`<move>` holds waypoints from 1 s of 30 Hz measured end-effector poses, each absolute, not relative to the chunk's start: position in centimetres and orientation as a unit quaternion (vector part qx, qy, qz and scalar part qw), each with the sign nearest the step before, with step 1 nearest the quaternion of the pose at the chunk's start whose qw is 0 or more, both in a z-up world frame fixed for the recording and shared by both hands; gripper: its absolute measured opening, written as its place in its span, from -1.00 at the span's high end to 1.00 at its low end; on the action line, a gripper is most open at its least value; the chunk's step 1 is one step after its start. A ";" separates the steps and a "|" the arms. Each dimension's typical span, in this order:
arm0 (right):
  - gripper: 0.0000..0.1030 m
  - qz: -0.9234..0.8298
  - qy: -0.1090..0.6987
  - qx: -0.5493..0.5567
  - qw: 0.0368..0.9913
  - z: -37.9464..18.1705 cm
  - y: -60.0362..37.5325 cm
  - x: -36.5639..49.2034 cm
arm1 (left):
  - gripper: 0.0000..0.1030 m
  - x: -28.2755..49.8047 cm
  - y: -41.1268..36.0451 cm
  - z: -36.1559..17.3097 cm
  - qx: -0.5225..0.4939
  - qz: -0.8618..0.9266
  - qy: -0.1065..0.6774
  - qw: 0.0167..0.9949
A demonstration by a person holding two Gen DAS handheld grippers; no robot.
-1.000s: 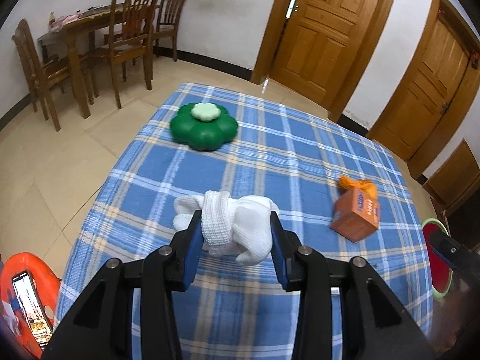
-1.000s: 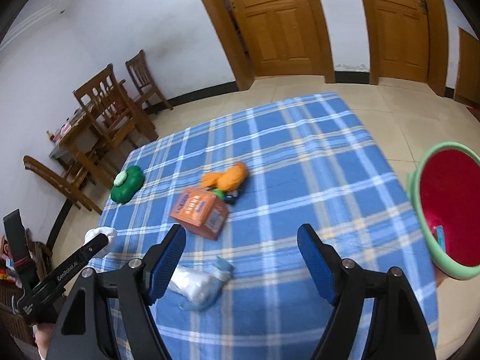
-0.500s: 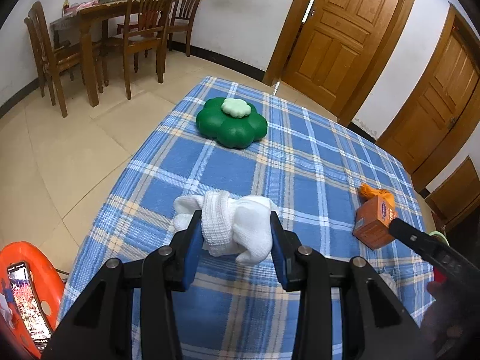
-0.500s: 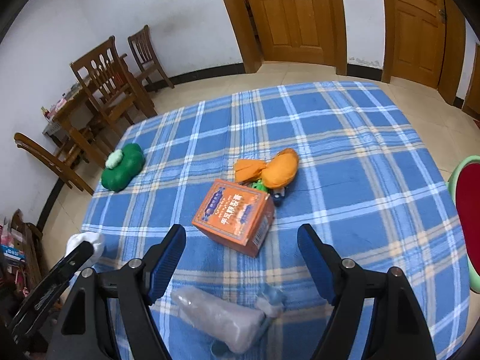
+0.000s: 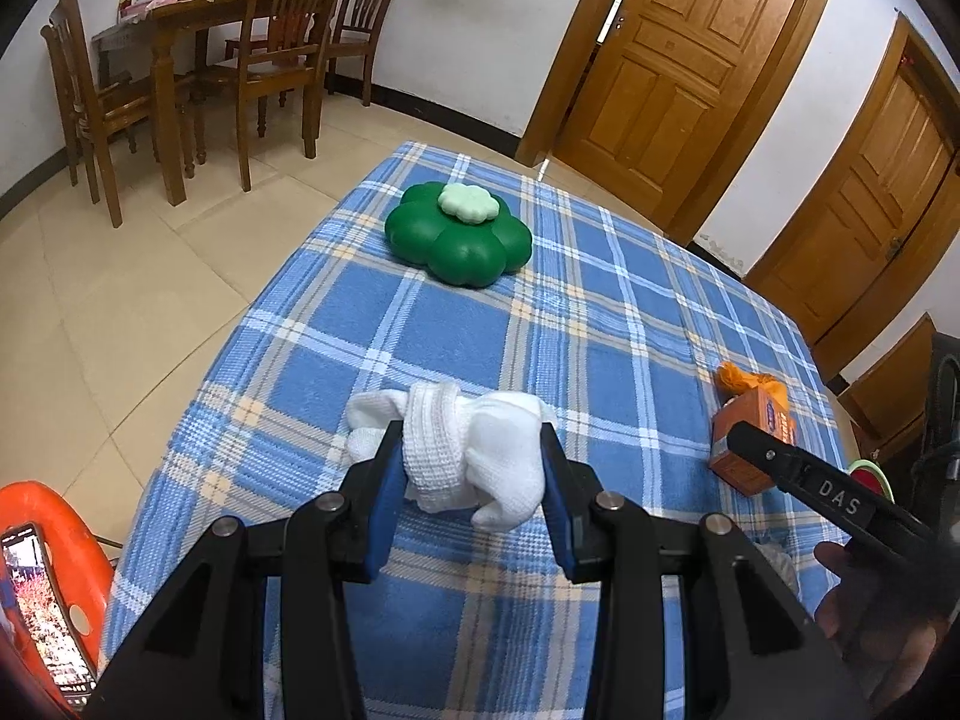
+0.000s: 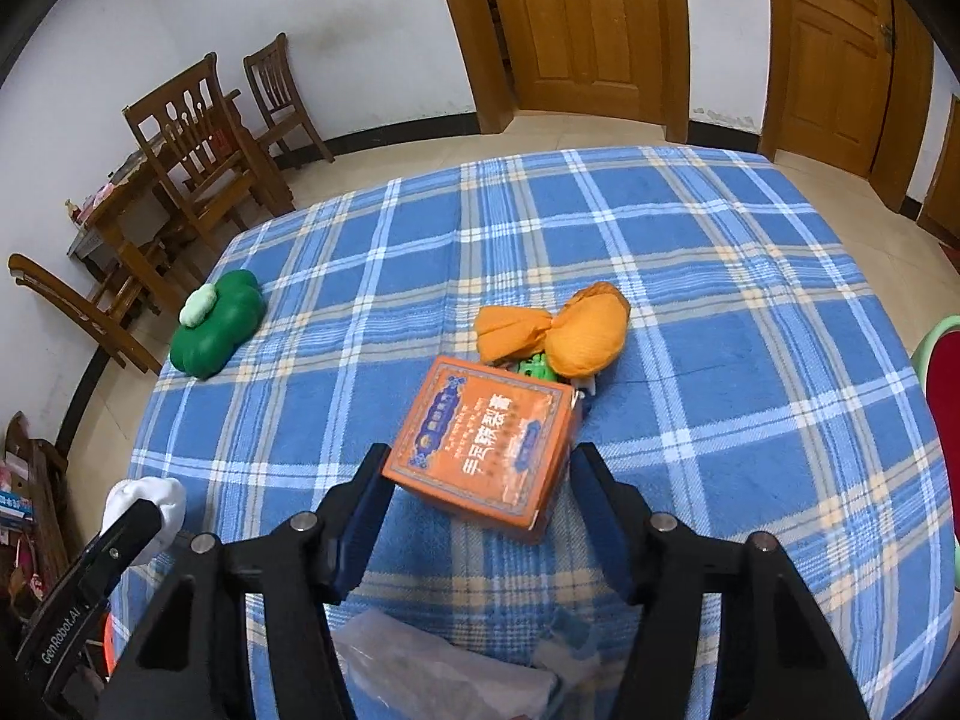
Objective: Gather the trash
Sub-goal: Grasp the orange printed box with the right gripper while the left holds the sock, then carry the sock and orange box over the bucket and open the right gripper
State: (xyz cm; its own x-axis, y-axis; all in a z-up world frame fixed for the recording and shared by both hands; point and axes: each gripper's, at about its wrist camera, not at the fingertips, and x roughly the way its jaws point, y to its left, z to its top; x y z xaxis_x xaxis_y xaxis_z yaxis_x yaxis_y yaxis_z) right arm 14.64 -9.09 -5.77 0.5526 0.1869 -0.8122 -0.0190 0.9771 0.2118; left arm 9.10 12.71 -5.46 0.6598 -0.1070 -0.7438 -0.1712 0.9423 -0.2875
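Note:
My left gripper [image 5: 468,471] is shut on a white rolled sock [image 5: 480,450], held just above the blue plaid tablecloth [image 5: 480,330]; the sock [image 6: 150,498] also shows at the left edge of the right wrist view. My right gripper [image 6: 480,468] hangs over an orange printed box [image 6: 486,444]. Its jaws are closing with the box between them, and the pads stand close to its sides without clearly pressing. Behind the box lie an orange cloth bundle [image 6: 576,330] and a small green toy [image 6: 534,367]. A crumpled clear plastic bottle [image 6: 444,666] lies under the right gripper.
A green flower-shaped cushion [image 5: 459,234] sits near the table's far left edge. A red bin with a green rim [image 6: 942,372] stands off the right edge. An orange stool with a phone [image 5: 36,570] is at lower left. Wooden chairs [image 5: 282,48] and doors stand behind.
My right gripper has moved forward and down onto the orange box, and its jaws have narrowed around it. The left gripper still holds the sock and has barely shifted.

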 end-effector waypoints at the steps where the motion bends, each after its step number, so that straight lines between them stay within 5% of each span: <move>1: -0.21 0.058 0.469 0.088 0.877 -5.7 -9.1 14.6 | 0.20 9.1 12.7 -5.5 -0.170 0.016 0.411 0.895; 30: -0.20 0.029 0.414 0.151 0.897 -1.3 -20.0 6.3 | 0.20 8.0 6.0 -2.3 -0.163 -0.084 0.414 0.892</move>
